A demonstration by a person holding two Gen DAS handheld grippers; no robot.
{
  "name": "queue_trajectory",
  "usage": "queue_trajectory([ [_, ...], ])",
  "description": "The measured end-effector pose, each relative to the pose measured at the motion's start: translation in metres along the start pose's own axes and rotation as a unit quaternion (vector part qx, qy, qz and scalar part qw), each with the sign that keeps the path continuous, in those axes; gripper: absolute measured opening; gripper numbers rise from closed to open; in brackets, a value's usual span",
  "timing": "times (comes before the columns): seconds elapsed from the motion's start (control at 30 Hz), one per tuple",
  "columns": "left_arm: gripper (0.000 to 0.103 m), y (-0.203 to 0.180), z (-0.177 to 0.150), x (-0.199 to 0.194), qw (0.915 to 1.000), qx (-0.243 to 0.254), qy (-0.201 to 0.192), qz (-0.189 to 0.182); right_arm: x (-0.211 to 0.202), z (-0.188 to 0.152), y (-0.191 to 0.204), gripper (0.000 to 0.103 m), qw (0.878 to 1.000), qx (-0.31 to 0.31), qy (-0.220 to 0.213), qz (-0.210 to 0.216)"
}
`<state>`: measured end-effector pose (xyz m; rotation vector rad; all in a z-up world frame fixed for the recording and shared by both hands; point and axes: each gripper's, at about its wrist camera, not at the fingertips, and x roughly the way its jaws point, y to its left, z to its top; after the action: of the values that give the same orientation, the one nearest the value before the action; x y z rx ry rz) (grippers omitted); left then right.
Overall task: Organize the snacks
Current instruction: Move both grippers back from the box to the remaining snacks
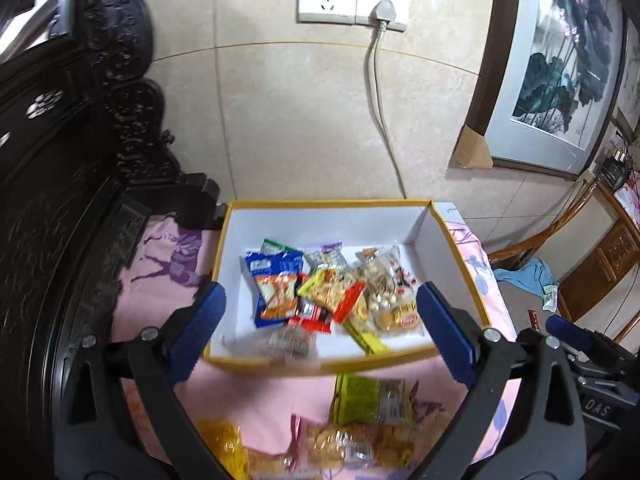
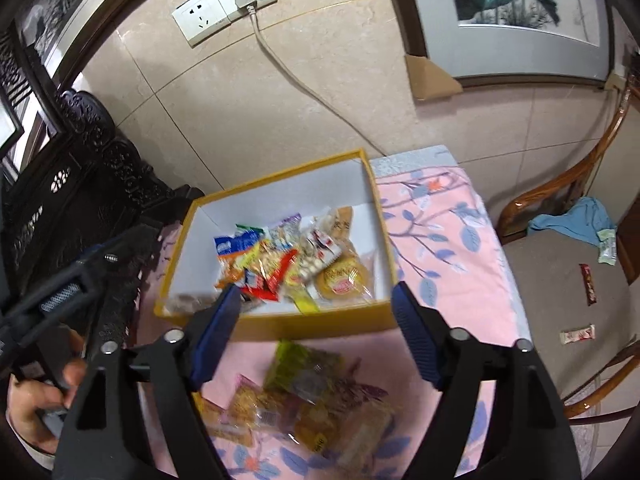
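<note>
Snacks [image 1: 320, 296] fill the box [image 1: 456, 256] beyond empty jaws.

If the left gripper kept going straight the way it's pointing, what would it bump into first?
Probably the snack packets piled in the yellow box. The left gripper is open and empty, aimed down into it, though depth is hard to judge.

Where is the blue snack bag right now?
The blue snack bag lies inside the yellow box, at the left of the pile, touching the yellow-and-red packet.
</note>
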<state>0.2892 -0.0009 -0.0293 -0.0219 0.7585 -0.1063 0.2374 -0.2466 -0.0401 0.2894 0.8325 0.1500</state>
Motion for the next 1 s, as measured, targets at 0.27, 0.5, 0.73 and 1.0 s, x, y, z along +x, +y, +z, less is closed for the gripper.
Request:
queue_trajectory([
  [0.27,0.101,0.041,-0.102,-0.032,0.9977,-0.059,0.035,0.000,0.017,-0.098,-0.054,0.093,0.994,0.027,0.103,-0.040],
  [0.5,0.101,0.075,-0.163,-0.044,0.9901,-0.110,0.087,0.012,0.066,-0.140,-0.047,0.077,0.980,0.029,0.190,-0.054],
  [0.73,0.100,0.104,-0.174,-0.063,0.9867,-0.143,0.070,0.035,0.101,-0.153,-0.028,0.059,0.975,0.011,0.211,-0.062],
  [1.0,0.100,0.135,-0.188,-0.058,0.9773,-0.176,0.088,0.079,0.104,-0.172,-0.005,0.031,0.973,-0.074,0.185,-0.118],
])
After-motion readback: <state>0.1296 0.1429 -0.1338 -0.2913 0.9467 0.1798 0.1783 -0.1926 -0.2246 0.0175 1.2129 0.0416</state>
